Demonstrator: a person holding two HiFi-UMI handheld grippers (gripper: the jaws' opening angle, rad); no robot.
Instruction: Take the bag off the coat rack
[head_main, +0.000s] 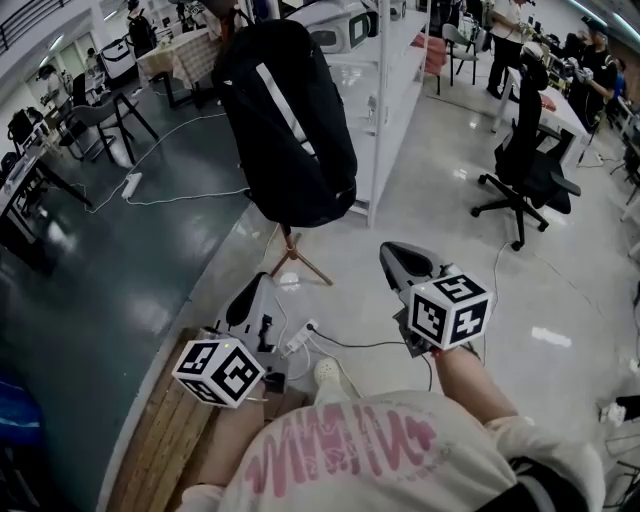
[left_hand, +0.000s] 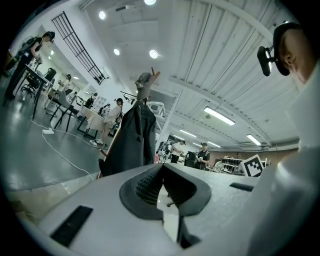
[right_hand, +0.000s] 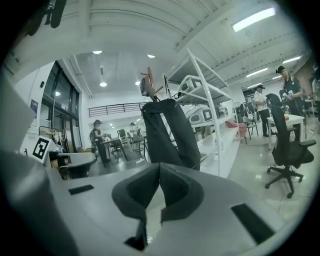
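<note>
A black bag (head_main: 285, 120) hangs from the top of a wooden coat rack (head_main: 297, 258), whose splayed legs show below it in the head view. The bag covers most of the pole. My left gripper (head_main: 250, 292) and right gripper (head_main: 397, 256) are both held short of the rack, apart from the bag, and point toward it. In the left gripper view the bag (left_hand: 132, 142) hangs ahead under the rack's top pegs (left_hand: 147, 81), beyond the shut, empty left gripper (left_hand: 162, 169). In the right gripper view the bag (right_hand: 167, 135) hangs ahead of the shut, empty right gripper (right_hand: 160, 167).
A white shelf unit (head_main: 395, 90) stands just right of the rack. A black office chair (head_main: 525, 160) is farther right. A power strip with cables (head_main: 298, 343) lies on the floor near my feet, beside a wooden board (head_main: 160, 430). Several people work at desks behind.
</note>
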